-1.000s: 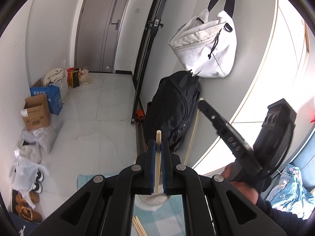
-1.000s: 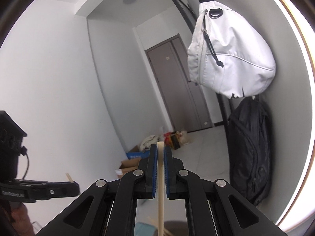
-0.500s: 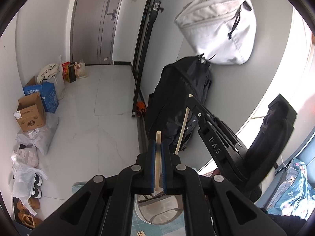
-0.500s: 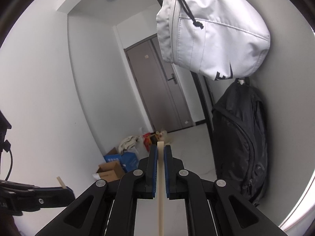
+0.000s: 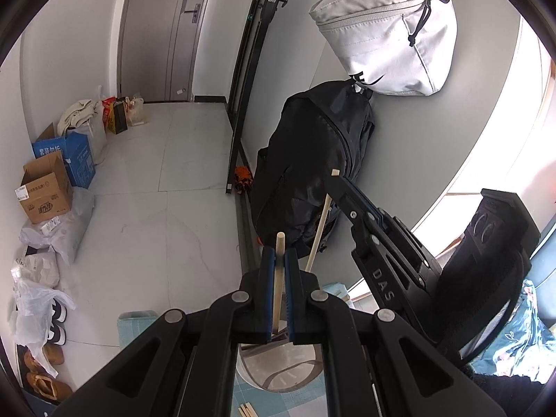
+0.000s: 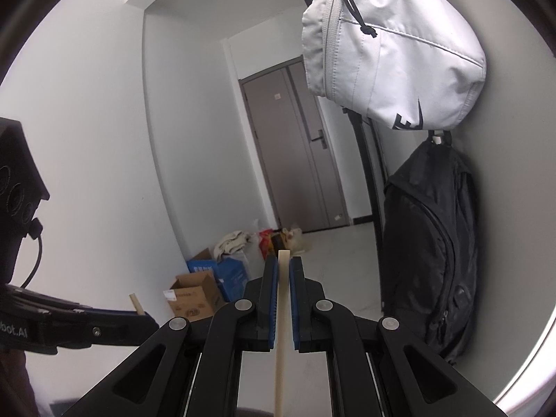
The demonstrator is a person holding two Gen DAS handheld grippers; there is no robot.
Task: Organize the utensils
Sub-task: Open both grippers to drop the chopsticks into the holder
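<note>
My left gripper [image 5: 277, 260] is shut on a pale wooden chopstick [image 5: 278, 288], held upright. Below it a round metal holder [image 5: 278, 368] stands on a blue checked cloth [image 5: 278, 399], with more chopsticks [image 5: 247, 410] lying on the cloth. My right gripper [image 6: 283, 267] is shut on a second chopstick [image 6: 280, 340], also upright. In the left wrist view the right gripper [image 5: 335, 182] reaches in from the right, its chopstick [image 5: 319, 229] slanting down toward the holder. In the right wrist view the left gripper [image 6: 146, 319] shows at lower left with its chopstick tip [image 6: 136, 304].
A black backpack [image 5: 312, 173] and a white bag [image 5: 389, 31] hang on the grey wall ahead. Cardboard and blue boxes [image 5: 52, 180], plastic bags and shoes [image 5: 41, 358] line the left wall of the tiled hallway. A grey door [image 5: 166, 27] is at the far end.
Both grippers have tilted downward and drawn closer together, each still holding its chopstick. The metal holder has come further into the left wrist view.
</note>
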